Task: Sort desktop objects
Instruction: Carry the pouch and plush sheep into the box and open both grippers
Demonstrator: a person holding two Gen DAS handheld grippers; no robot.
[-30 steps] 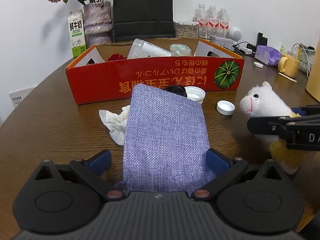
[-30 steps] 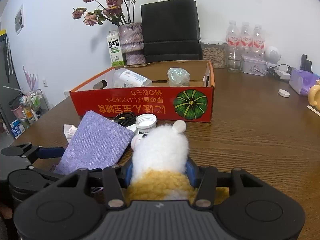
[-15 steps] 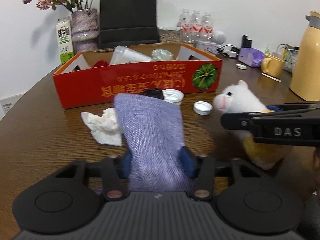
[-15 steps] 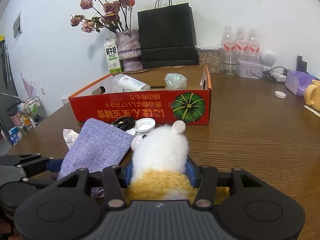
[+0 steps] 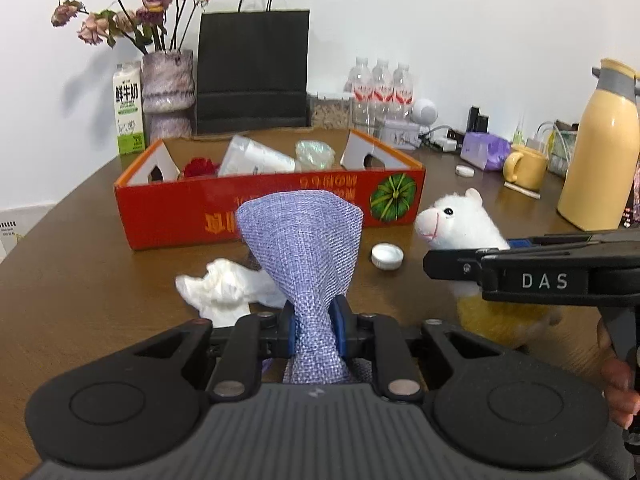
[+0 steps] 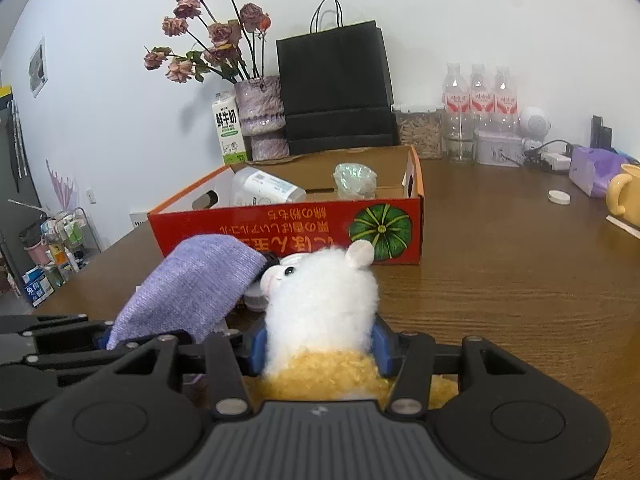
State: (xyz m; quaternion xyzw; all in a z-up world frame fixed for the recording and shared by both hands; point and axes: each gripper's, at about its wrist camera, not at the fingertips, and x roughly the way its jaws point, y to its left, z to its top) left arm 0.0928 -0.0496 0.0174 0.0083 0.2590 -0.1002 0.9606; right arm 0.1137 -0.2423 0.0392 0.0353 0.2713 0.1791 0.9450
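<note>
Here the left gripper (image 5: pixel 314 326) is closing its fingers, squeezing the purple cloth bag (image 5: pixel 306 248) above the table (image 5: pixel 80 280). The right gripper (image 6: pixel 318 346) hugs the fluffy toy sheep (image 6: pixel 320 300) near the red box (image 6: pixel 288 224).

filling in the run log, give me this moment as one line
left gripper: closing, purple cloth pouch pinched between pads | right gripper: shut on plush alpaca | red box: neither inside yet
</note>
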